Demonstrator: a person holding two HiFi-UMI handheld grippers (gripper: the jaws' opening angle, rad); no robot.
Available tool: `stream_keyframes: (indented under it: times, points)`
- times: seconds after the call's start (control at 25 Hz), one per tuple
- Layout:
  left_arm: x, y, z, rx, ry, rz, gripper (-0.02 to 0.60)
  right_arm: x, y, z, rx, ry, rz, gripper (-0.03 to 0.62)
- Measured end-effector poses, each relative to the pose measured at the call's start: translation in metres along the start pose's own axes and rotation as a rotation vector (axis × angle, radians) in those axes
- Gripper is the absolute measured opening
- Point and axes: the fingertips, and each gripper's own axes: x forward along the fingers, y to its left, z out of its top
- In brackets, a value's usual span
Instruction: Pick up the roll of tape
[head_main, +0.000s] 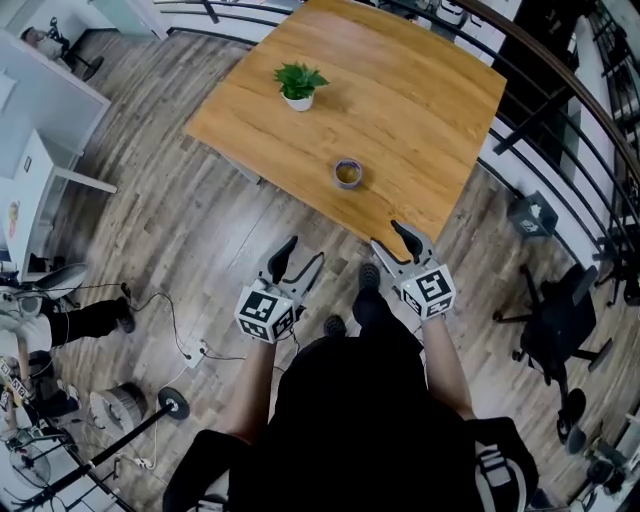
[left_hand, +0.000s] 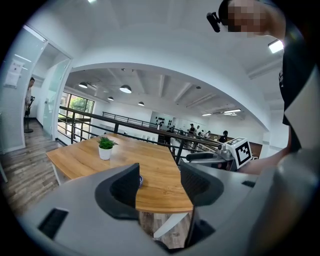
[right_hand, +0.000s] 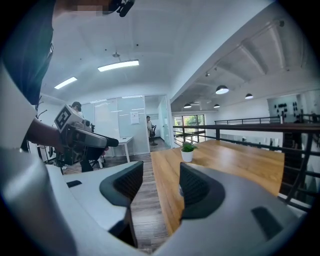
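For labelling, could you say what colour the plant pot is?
Plant pot: white, left gripper view.

Bright, even indoor light fills all three views. Round ceiling lamps (left_hand: 125, 89) and a strip light (right_hand: 118, 65) glow overhead without harsh glare. Shadows on the table (head_main: 420, 110) are faint. Both gripper views bend strongly toward black round edges, and their nearest foreground looks slightly soft, perhaps out of focus.

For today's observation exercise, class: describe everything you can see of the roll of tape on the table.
The roll of tape is a small ring, greyish outside with a yellowish inner face, its hole facing up. It lies flat on the wooden table, near the edge that sits lowest in the head view. Only the table touches it.
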Motion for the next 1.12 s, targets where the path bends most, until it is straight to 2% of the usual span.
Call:
stream_keyframes:
  times: [0.28,0.64,1.12]
  points:
    - [0.036,0.012,0.005,-0.009,0.031,0.026,0.258,0.024,-0.037,0.006,0.002,0.016,0.035,0.241]
    - [0.089,0.022,0.019,-0.002,0.017,0.07,0.258,0.05,-0.086,0.01,0.007,0.043,0.097,0.241]
    - [0.149,0.016,0.018,-0.024,0.032,0.079,0.256,0.065,-0.131,-0.001,0.003,0.045,0.164,0.241]
